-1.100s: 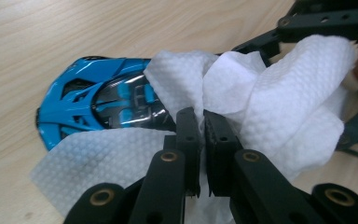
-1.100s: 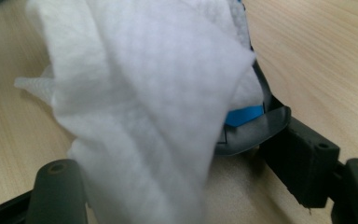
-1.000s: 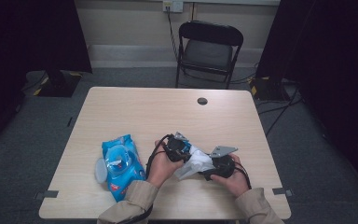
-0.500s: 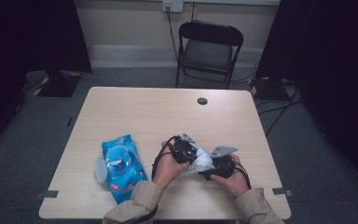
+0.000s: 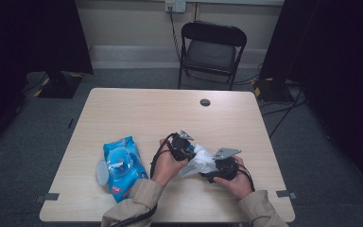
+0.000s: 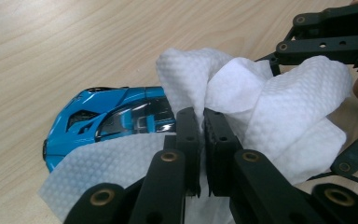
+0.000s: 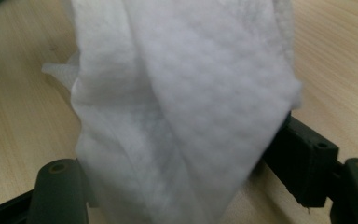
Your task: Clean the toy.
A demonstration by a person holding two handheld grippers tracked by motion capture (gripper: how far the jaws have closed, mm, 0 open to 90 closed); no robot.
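A white wipe (image 5: pixel 202 160) is bunched between my two grippers at the table's front right. My left gripper (image 5: pixel 187 149) is shut on a fold of the wipe (image 6: pixel 270 98), with the pads of the left gripper (image 6: pixel 203 114) pinched together. A blue toy car (image 6: pixel 98 121) lies on the table under the wipe with its nose showing. My right gripper (image 5: pixel 207 169) stands with its jaws wide apart. The wipe (image 7: pixel 182 93) drapes between the jaws of the right gripper (image 7: pixel 182 177) and hides what they touch.
A blue pack of wipes (image 5: pixel 122 165) lies at the front left of the wooden table (image 5: pixel 146 113), its round lid (image 5: pixel 103 172) flipped open. A dark cable hole (image 5: pixel 205 102) sits near the far edge. A folding chair (image 5: pixel 211 47) stands behind the table.
My left gripper has shifted slightly to the right with the wipe still in it. The right gripper has stayed in place.
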